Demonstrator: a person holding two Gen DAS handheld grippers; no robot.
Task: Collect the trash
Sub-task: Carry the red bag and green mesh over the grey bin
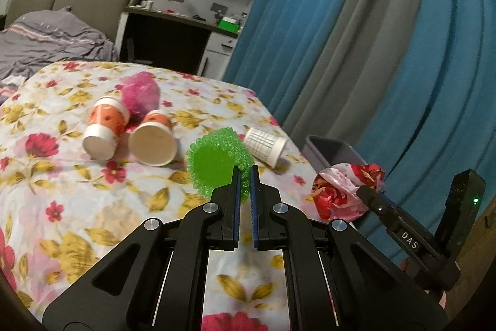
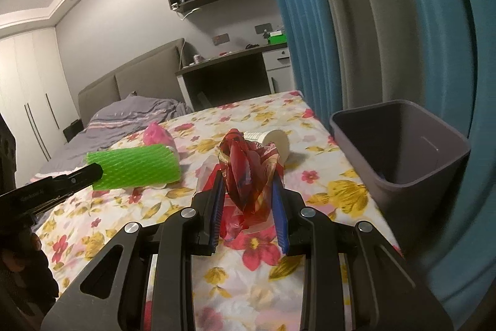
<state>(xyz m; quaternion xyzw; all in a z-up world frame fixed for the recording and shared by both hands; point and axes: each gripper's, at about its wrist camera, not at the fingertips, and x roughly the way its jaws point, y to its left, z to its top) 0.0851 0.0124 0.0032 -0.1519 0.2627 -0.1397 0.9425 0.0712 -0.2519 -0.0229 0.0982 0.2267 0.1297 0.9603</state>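
Both loads are light and squashy: the left gripper (image 1: 245, 176) pinches the green foam net (image 1: 217, 165) at its rim. The right gripper (image 2: 248, 185), left of the grey bin (image 2: 400, 145), clamps the crinkly red wrapper (image 2: 245, 172) mid-bunch.

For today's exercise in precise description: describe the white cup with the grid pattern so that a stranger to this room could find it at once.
Start at the table with the floral cloth and go to its edge near the blue curtain. There the white gridded cup lies on its side, just beyond the green foam net and short of the grey bin. Unlike the two orange-banded cups, it bears a fine grey grid and no orange.
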